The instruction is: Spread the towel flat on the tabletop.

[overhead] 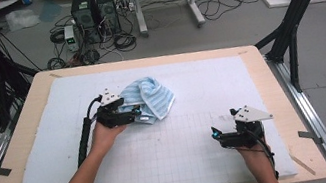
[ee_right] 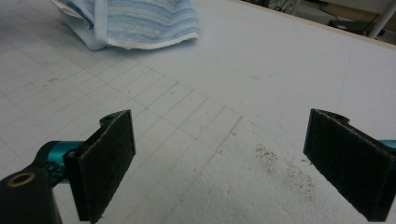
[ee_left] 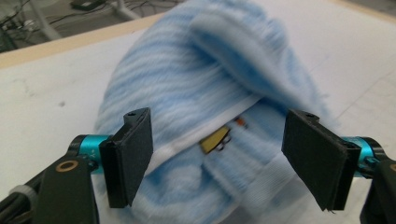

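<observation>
While the left gripper (ee_left: 217, 158) sits w/ fingers spread around the bunched towel (overhead: 148, 98), right gripper (overhead: 215, 135) spread & idle, next move: pinch an edge.

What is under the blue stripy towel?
The blue stripy towel lies bunched on the white gridded mat, which covers the wooden table. Whether anything sits beneath its folds cannot be seen; the cloth hides that spot. The left gripper stands open around it.

The towel (ee_left: 196, 84) is fluffy blue-and-white striped terry cloth. The counter (overhead: 274, 102) has a pale wooden rim under a matt white foam mat (ee_right: 261, 60). The left claw (ee_left: 219, 158) carries rough matt black pads (ee_left: 133, 154).
</observation>
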The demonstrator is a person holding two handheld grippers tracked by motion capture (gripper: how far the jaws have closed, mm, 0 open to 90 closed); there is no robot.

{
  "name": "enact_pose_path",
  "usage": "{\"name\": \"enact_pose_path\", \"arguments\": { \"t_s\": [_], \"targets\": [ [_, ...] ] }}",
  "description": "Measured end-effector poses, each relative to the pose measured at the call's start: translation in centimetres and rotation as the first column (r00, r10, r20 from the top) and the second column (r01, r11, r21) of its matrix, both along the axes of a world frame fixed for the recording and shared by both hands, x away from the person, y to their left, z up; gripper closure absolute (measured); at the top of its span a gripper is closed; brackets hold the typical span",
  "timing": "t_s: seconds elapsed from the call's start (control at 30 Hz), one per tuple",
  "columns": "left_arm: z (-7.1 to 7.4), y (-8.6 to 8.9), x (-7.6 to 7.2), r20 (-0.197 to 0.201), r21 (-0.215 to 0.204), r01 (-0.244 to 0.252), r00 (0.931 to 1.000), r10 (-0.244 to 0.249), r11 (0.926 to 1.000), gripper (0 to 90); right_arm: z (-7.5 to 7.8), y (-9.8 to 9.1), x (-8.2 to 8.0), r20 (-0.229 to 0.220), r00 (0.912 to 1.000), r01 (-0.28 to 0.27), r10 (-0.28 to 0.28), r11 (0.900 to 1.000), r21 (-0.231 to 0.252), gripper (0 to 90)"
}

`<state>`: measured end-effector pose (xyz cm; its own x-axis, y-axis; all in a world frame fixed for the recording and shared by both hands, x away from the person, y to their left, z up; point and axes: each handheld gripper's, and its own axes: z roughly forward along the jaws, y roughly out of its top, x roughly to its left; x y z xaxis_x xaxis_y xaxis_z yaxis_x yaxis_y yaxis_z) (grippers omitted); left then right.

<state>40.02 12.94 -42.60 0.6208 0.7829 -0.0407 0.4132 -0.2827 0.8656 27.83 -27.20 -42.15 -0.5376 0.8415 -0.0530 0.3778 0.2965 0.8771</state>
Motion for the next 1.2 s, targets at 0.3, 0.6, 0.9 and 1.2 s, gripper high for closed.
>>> {"name": "enact_pose_path", "arguments": {
  "t_s": [0.3,0.6,0.9,1.2],
  "targets": [
    [-2.4,-2.1,0.6,-0.024,0.167,0.051,0.9986,-0.047,0.9846,33.9,-0.1,0.1,0.2,-0.01,0.9999,0.0,0.0,1.0,0.001,8.2],
    [-1.4,-0.9,-0.3,-0.076,0.089,0.155,0.986,-0.148,0.9839,74.3,-0.1,0.0,0.1,-0.011,0.9999,0.003,-0.003,1.0,0.004,8.2],
    [-0.4,1.1,-3.6,-0.083,0.004,0.244,0.9664,-0.243,0.9697,74.5,-0.1,0.2,0.1,-0.015,0.9999,-0.001,0.001,1.0,0.002,8.2],
    [-0.5,2.9,-7.5,-0.094,-0.07,0.276,0.9548,-0.282,0.9585,74.5,-0.1,0.4,0.1,-0.007,0.9999,-0.008,0.008,1.0,-0.001,8.2]
  ]
}}
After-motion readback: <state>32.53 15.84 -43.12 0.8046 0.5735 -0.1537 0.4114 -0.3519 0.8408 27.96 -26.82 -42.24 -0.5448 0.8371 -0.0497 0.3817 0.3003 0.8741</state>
